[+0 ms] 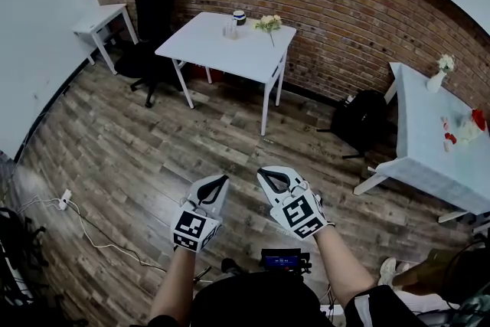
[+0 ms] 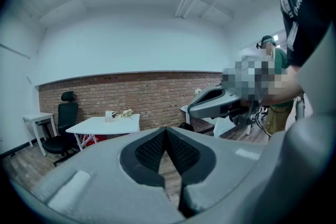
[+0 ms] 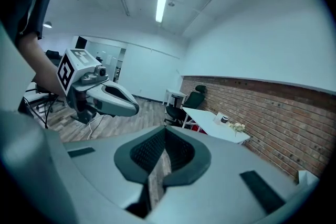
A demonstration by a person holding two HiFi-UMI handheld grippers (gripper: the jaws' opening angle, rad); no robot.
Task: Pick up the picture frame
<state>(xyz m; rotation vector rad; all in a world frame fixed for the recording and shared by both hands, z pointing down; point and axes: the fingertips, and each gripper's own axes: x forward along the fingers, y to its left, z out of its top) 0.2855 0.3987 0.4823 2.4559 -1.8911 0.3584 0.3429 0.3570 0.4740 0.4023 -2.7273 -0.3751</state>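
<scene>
Both grippers hang side by side over the wooden floor, held by a person's arms. My left gripper (image 1: 223,180) is shut with nothing in it, its pads (image 2: 155,148) meeting at the tip. My right gripper (image 1: 265,174) is likewise shut and empty. In the left gripper view the right gripper (image 2: 216,103) shows at the right. Across the room stands a white table (image 1: 200,40). On it are a small pale upright thing (image 1: 229,29) that may be the picture frame, too small to tell, a dark cup (image 1: 239,16) and a bunch of flowers (image 1: 269,23).
A black office chair (image 1: 151,19) stands left of that table, beside a small white side table (image 1: 99,18). A second white table (image 1: 440,145) at the right bears a vase (image 1: 437,78) and red items. A black bag (image 1: 361,119) lies by the brick wall. A cable (image 1: 84,228) runs across the floor.
</scene>
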